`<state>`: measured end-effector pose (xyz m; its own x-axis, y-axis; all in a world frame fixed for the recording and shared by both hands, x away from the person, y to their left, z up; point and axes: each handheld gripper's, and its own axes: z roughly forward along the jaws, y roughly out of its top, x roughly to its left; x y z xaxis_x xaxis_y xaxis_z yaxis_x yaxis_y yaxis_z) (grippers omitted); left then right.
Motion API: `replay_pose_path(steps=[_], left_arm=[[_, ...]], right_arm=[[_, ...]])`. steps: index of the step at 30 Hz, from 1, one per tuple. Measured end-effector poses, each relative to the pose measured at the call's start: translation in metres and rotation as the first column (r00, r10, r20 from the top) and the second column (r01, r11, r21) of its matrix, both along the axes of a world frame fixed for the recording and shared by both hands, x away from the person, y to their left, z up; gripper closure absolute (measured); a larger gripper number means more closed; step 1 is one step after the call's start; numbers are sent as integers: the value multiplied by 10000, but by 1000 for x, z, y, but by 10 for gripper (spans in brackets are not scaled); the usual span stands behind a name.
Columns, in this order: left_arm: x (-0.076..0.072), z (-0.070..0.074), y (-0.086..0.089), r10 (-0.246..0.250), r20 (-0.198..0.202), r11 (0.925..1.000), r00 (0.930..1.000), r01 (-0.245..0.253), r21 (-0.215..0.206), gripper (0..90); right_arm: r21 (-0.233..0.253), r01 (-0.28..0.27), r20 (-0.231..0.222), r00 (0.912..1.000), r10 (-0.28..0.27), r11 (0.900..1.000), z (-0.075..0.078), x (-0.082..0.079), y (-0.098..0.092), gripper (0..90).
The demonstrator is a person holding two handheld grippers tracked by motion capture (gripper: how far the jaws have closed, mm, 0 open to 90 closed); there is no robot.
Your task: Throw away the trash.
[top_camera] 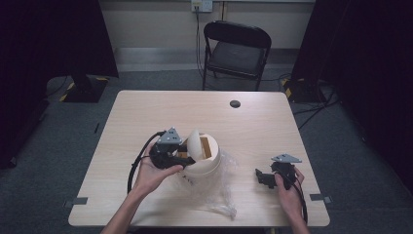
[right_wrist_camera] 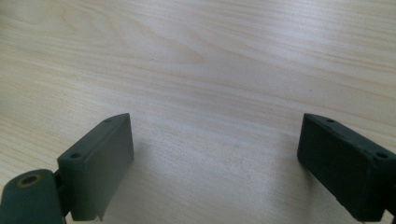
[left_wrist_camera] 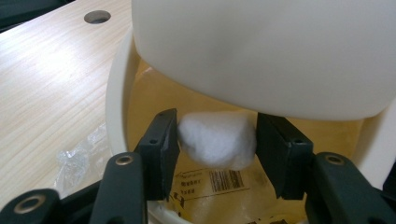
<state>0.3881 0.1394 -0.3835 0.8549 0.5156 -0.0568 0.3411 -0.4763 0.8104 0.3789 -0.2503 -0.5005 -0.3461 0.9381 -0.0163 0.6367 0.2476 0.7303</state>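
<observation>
A cream round bin [top_camera: 207,163] with a tilted swing lid [top_camera: 194,141] stands near the table's front middle. My left gripper [top_camera: 182,158] reaches into its opening. In the left gripper view that gripper [left_wrist_camera: 217,144] is shut on a white cotton wad [left_wrist_camera: 217,142], held just under the lid [left_wrist_camera: 261,51] and above the bin's yellow inside with a barcode label [left_wrist_camera: 212,181]. My right gripper [top_camera: 263,176] rests low over the table to the right, open. In the right gripper view the gripper [right_wrist_camera: 215,158] has bare wood between its jaws.
Crumpled clear plastic wrap [top_camera: 224,187] lies around and in front of the bin. A cable hole [top_camera: 235,104] sits in the table's far side. A black folding chair [top_camera: 237,48] stands behind the table. Dark curtains hang on both sides.
</observation>
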Motion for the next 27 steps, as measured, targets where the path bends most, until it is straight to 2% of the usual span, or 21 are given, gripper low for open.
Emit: replay_pose_path(steps=[3,4,13,18,20,22,27], left_arm=[[-2,1,1,-88,18,10000,10000,88,-8,460],[-3,2,1,-19,88,9999,10000,18,133,437],[-4,2,1,101,157,9999,9998,-102,88,426],[-3,4,6,263,37,9996,9996,-262,-94,489],[-2,5,9,228,0,9994,9997,-228,-252,505],[-3,6,10,131,98,9997,9999,-129,-223,548],[-3,7,12,214,83,9991,9997,-211,-356,546]], right_arm=[[2,4,-1,10000,-4,10000,0,0,0,100],[-2,-1,2,10000,1,10000,0,0,0,100],[-3,-1,2,10000,1,10000,0,0,0,100],[-1,0,1,10000,0,10000,0,0,0,100],[0,1,1,10000,-1,10000,0,0,0,100],[0,2,0,10000,-2,10000,0,0,0,100],[-1,0,1,10000,0,10000,0,0,0,100]])
